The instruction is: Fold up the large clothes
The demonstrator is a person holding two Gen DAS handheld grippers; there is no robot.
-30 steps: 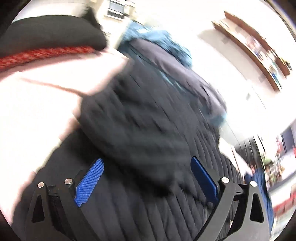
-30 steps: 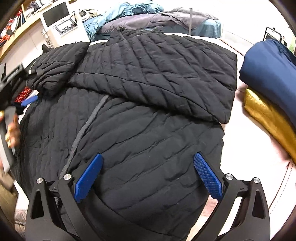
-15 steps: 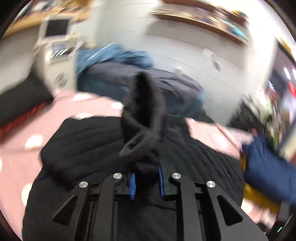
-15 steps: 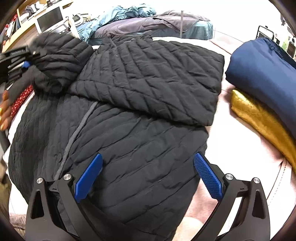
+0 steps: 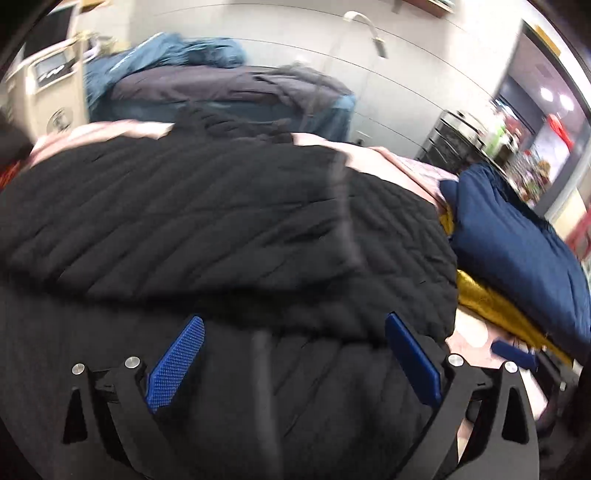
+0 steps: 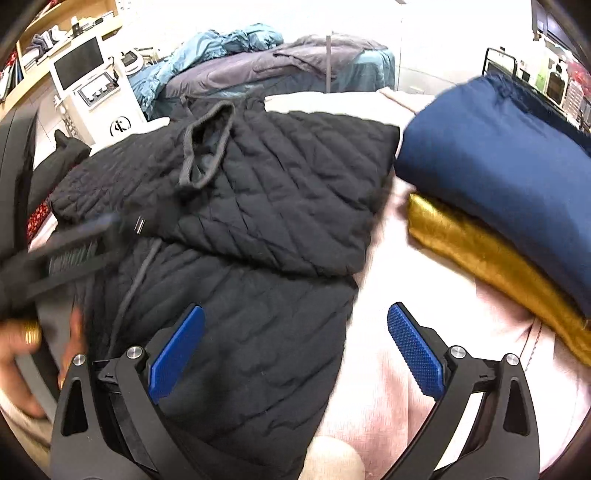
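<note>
Left gripper (image 5: pixel 293 360) wide open, empty | right gripper (image 6: pixel 295 349) wide open, empty | over black jacket (image 6: pixel 258 206)

On my right I see a folded dark blue blanket (image 6: pixel 495 155) lying on top of a folded gold cloth (image 6: pixel 491 258). Both sit on a soft pink cover (image 6: pixel 399 387). Far back there is a pile of bedding, a light blue sheet (image 6: pixel 221 44) on top of a grey quilt (image 6: pixel 258 70). To the far left stands a white machine with a dark screen (image 6: pixel 79 64) and knobs under it. Behind it I think those are wooden shelves (image 6: pixel 48 22), but that part is too small to tell.
</note>
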